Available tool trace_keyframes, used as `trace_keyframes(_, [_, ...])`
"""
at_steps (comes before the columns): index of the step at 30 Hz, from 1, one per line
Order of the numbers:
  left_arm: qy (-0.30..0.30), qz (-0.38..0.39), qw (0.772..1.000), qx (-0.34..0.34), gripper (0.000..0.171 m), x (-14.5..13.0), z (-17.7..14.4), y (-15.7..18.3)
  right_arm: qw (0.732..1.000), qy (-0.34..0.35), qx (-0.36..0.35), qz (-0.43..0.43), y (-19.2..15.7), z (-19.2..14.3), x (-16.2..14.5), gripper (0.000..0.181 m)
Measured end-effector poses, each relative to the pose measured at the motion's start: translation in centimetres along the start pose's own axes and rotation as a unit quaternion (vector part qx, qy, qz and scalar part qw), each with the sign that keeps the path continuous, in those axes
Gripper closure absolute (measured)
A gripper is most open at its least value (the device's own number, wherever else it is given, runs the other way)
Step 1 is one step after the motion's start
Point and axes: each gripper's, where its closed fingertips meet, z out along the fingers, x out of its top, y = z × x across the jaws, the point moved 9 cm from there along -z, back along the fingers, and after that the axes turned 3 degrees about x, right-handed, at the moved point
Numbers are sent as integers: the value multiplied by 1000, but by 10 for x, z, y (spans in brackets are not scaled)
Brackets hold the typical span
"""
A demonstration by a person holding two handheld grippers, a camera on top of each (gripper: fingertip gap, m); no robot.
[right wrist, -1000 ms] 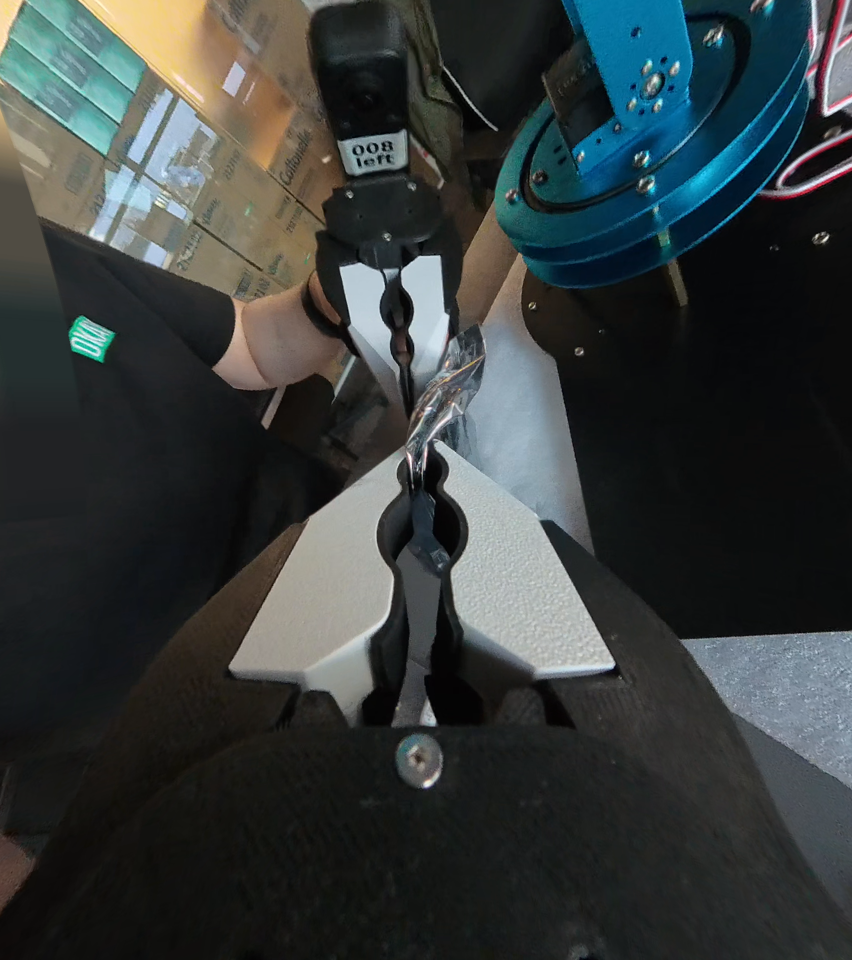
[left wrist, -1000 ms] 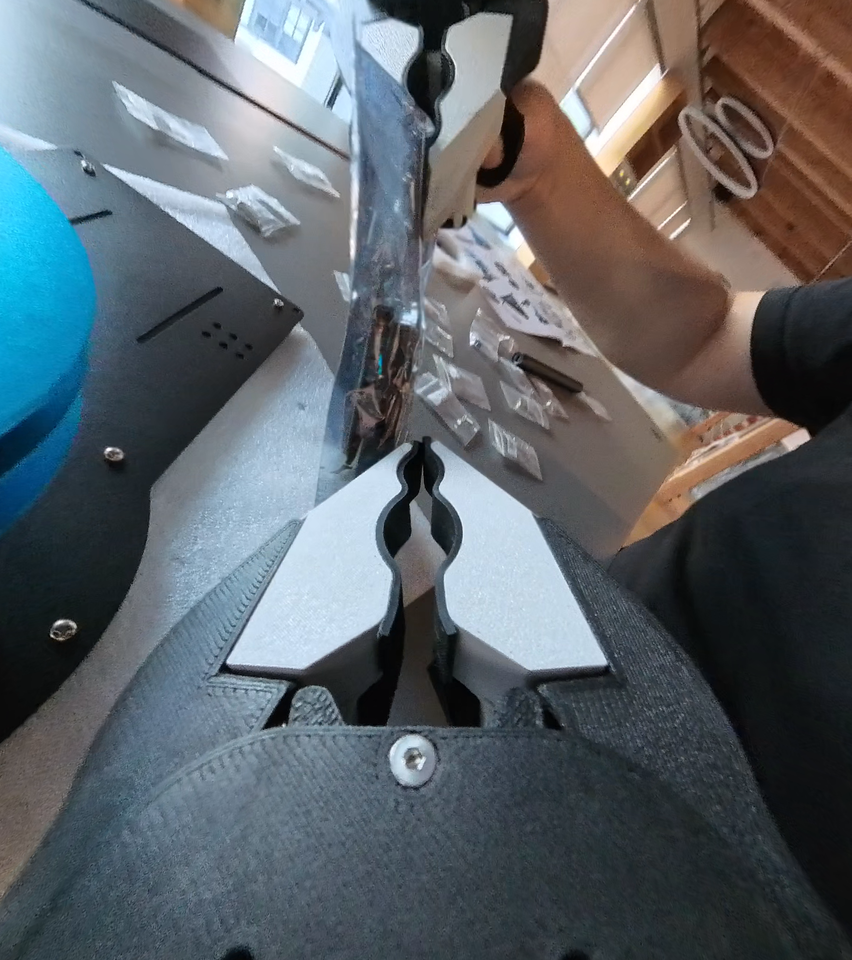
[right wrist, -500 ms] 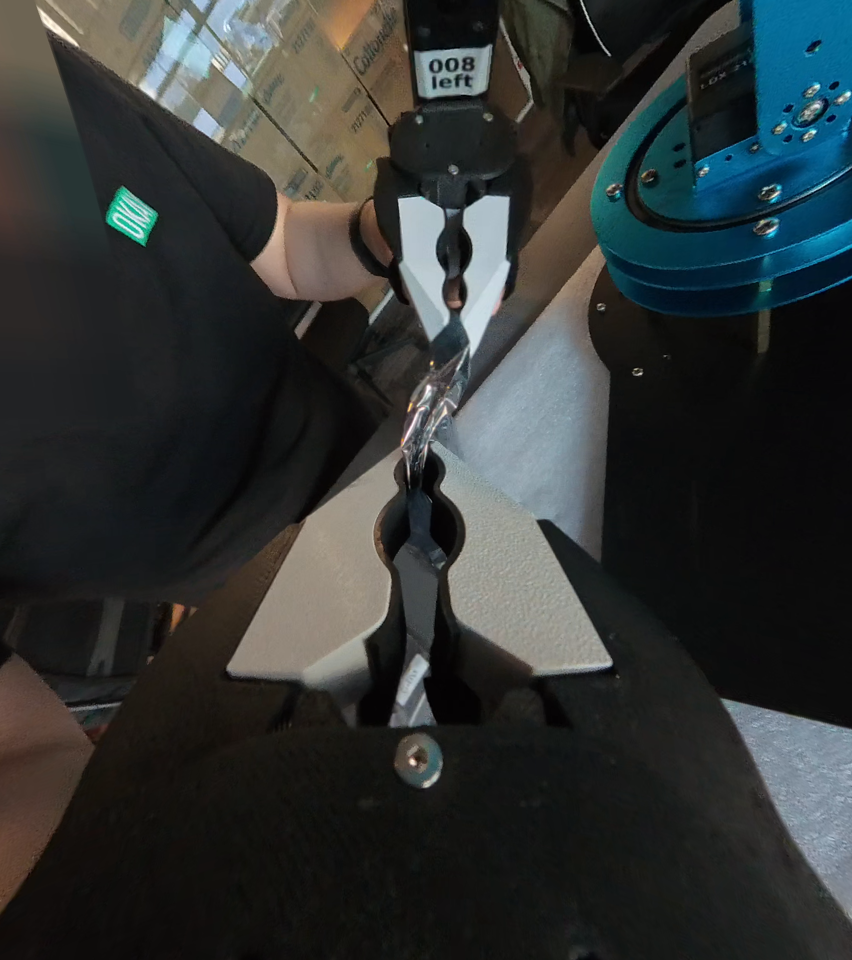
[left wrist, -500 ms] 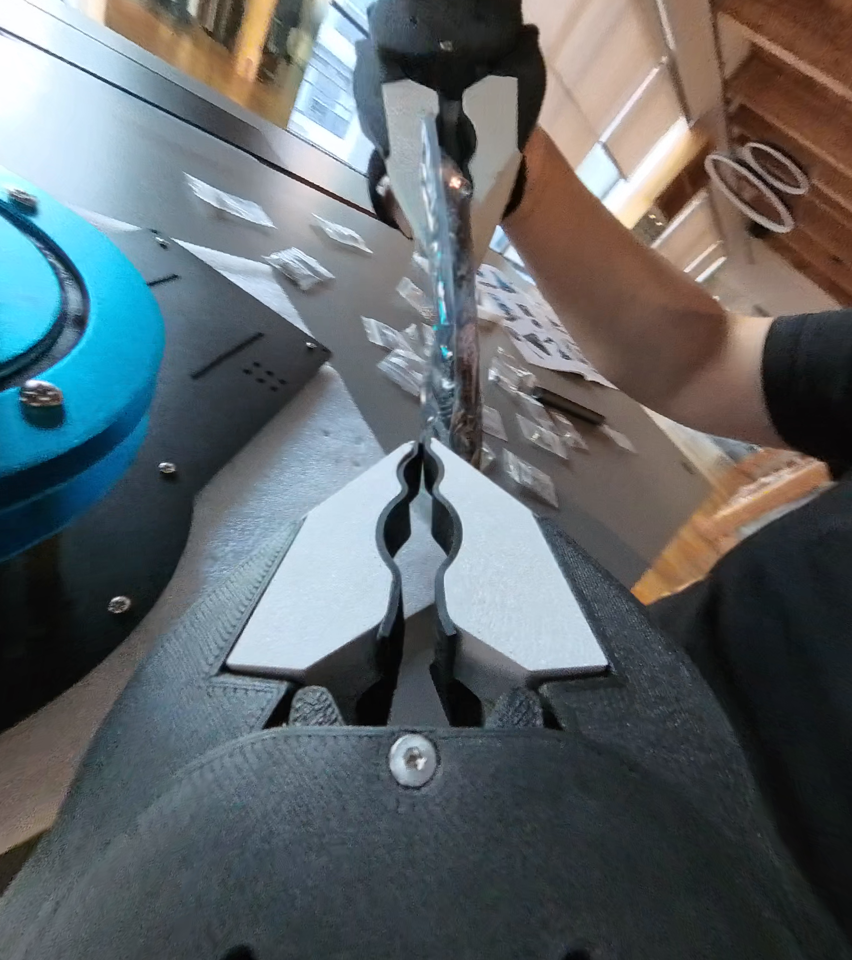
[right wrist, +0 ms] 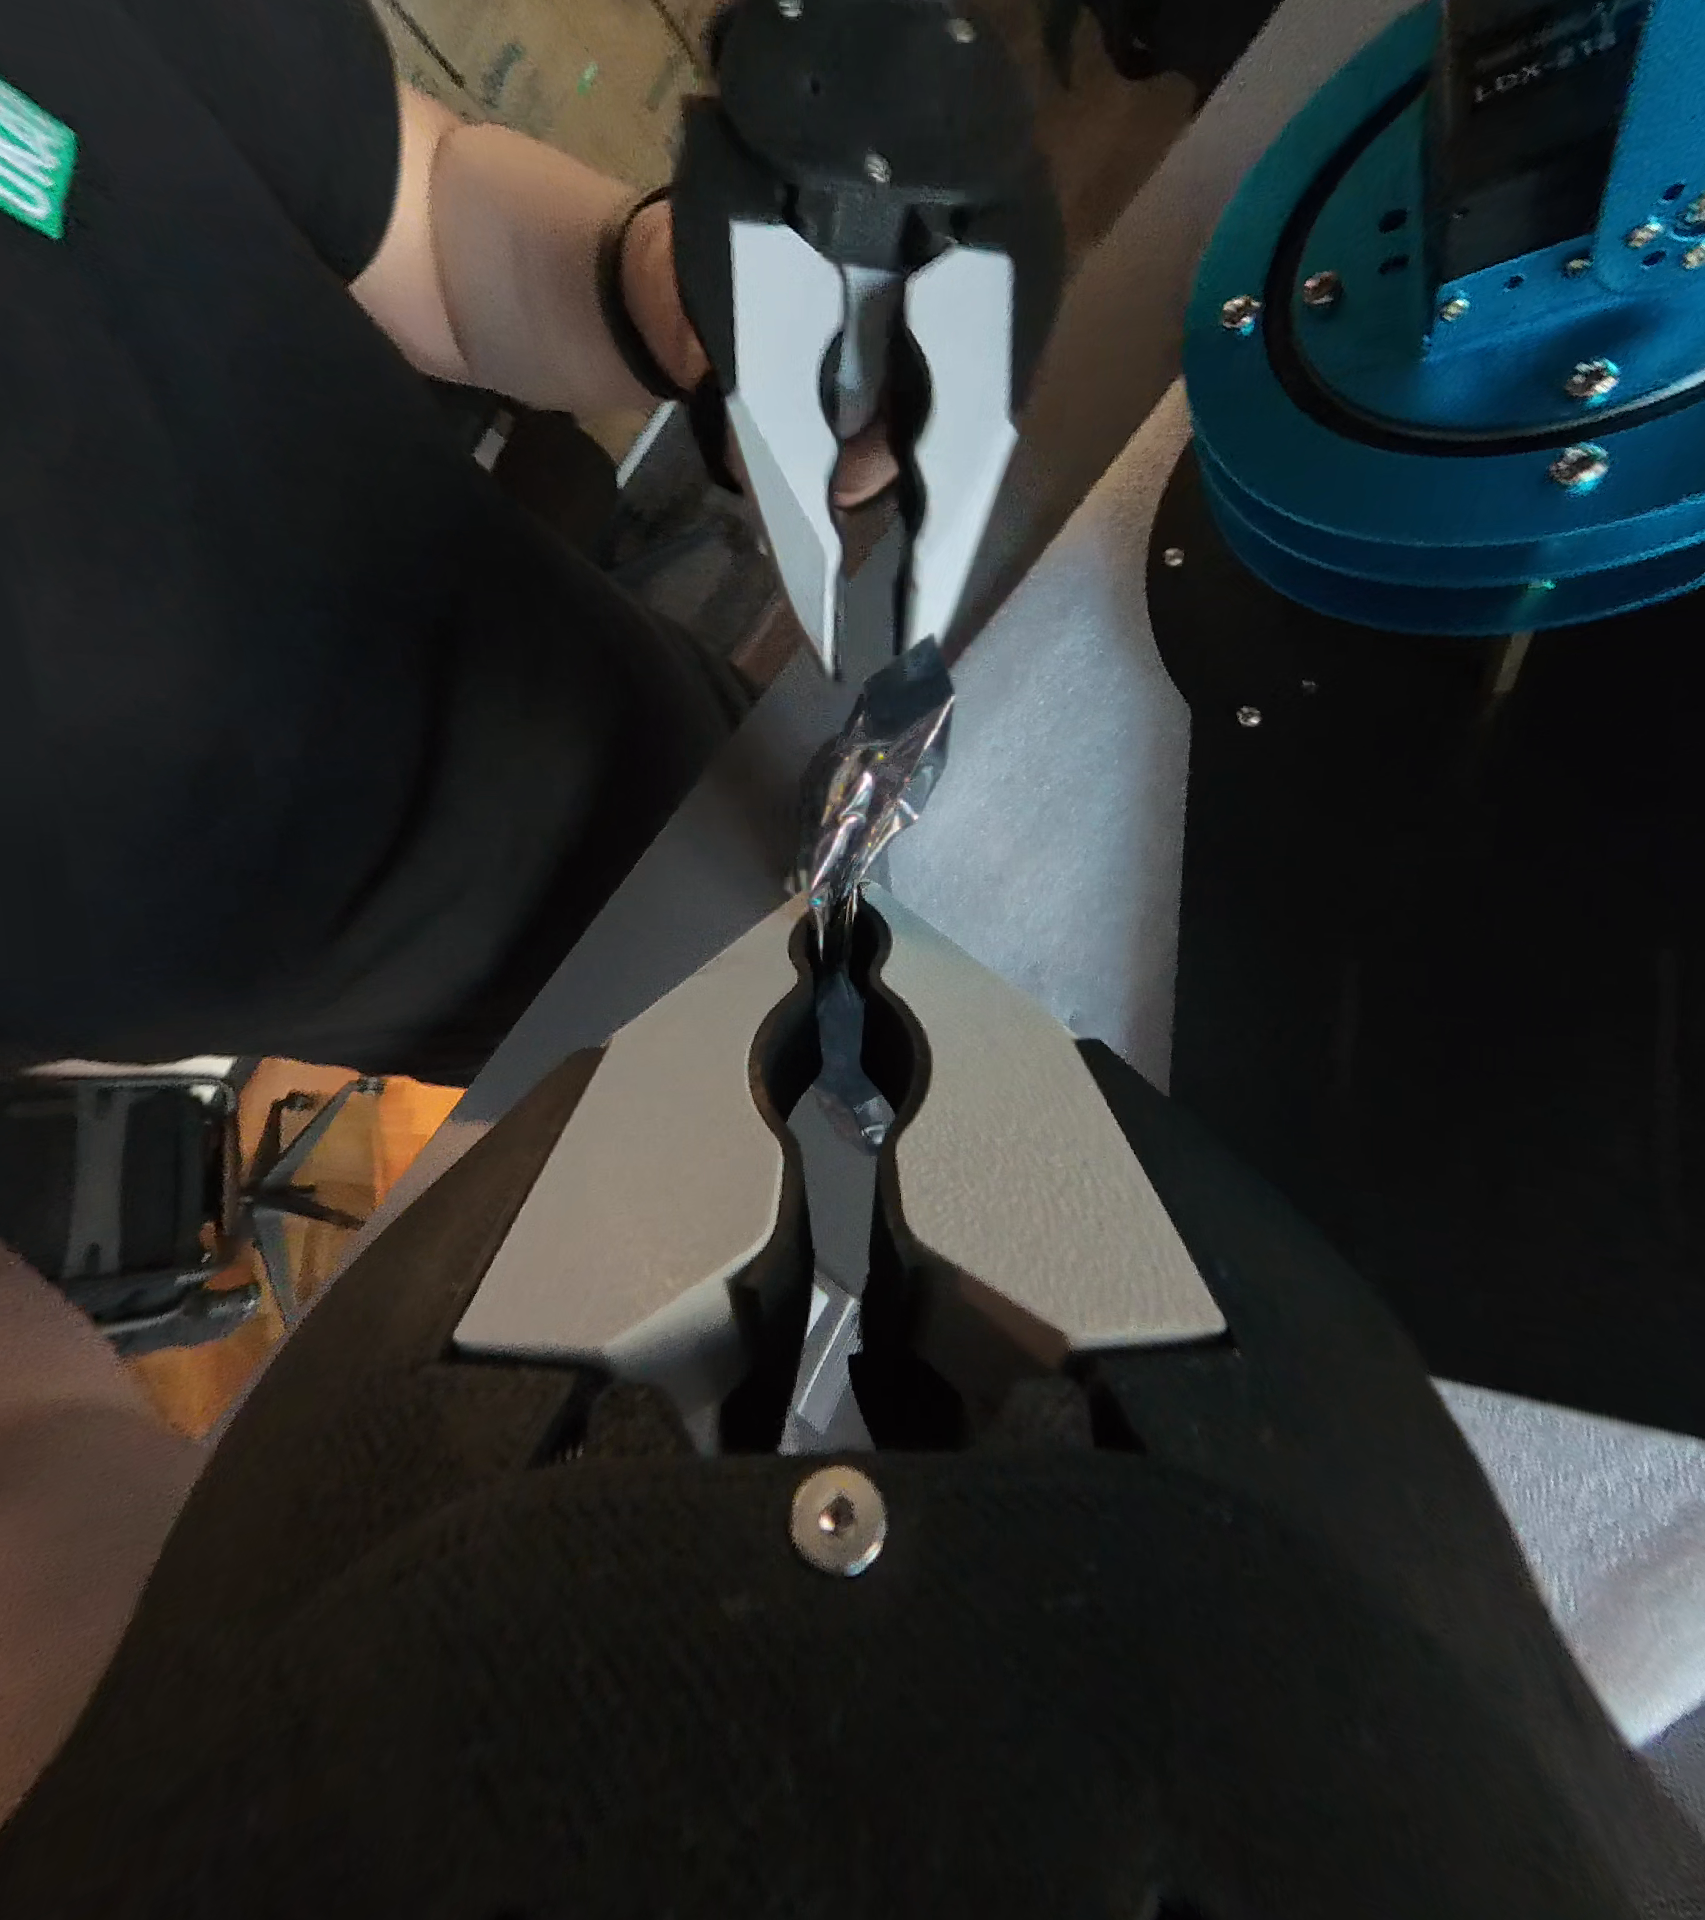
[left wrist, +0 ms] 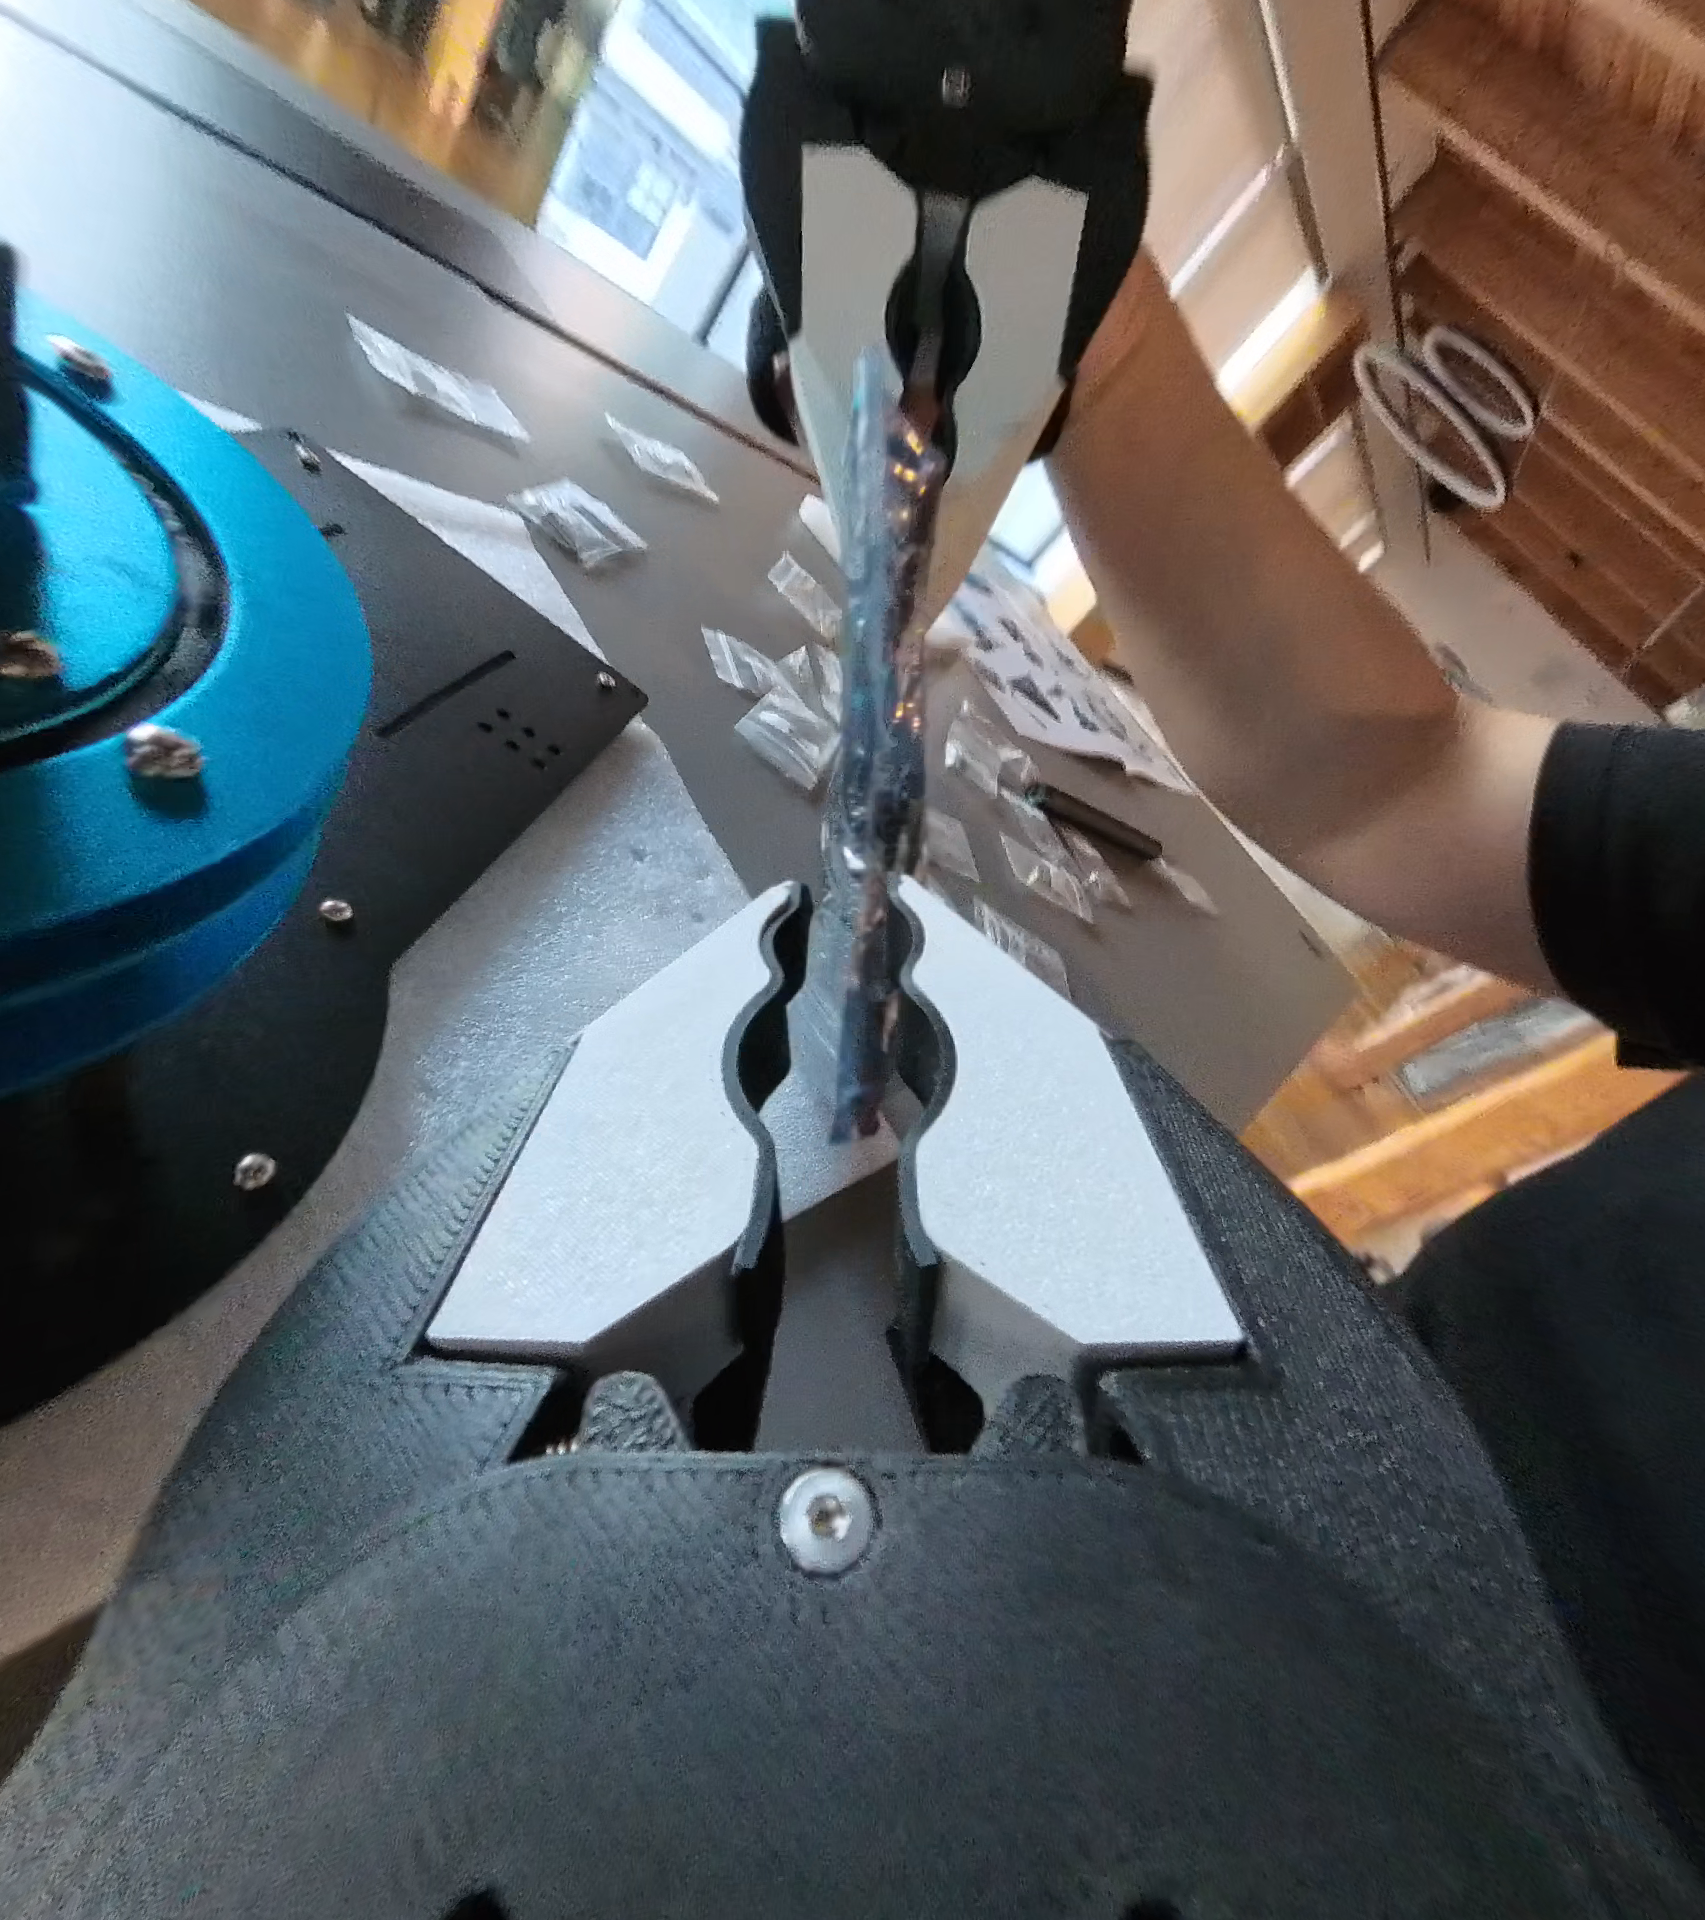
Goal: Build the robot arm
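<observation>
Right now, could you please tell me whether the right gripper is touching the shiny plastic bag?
Touching. The right wrist view shows the right gripper closed on the shiny plastic bag, its crumpled end pinched between the fingertips.

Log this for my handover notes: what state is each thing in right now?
left gripper: open, bag's end between its fingers.
right gripper: shut on foil bag.
foil bag: crinkled, hanging in air between both grippers.
small clear packets: lying scattered on grey table.
</observation>
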Motion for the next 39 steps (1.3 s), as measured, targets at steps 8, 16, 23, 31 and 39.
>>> trace_keyframes(8, [132, 96, 968, 191, 141, -3, -67, -10, 988, 93, -82, 89, 7, -21, -37, 181])
trace_keyframes(16, [79, 183, 963, 181, 147, 18, -53, 24, 981, 148, -32, 122, -2, -26, -49, 181])
trace_keyframes(23, [-4, 242, 968, 64, 124, 32, 17, 29, 992, 59, -106, 48, -27, -21, -20, 181])
trace_keyframes(31, [-60, 183, 979, -65, 143, 44, 33, 7, 978, -21, -191, -74, -43, 9, 18, 181])
trace_keyframes(39, [-1, 116, 993, -17, 171, 34, 21, -4, 912, 158, -378, 25, -57, -4, 8, 124])
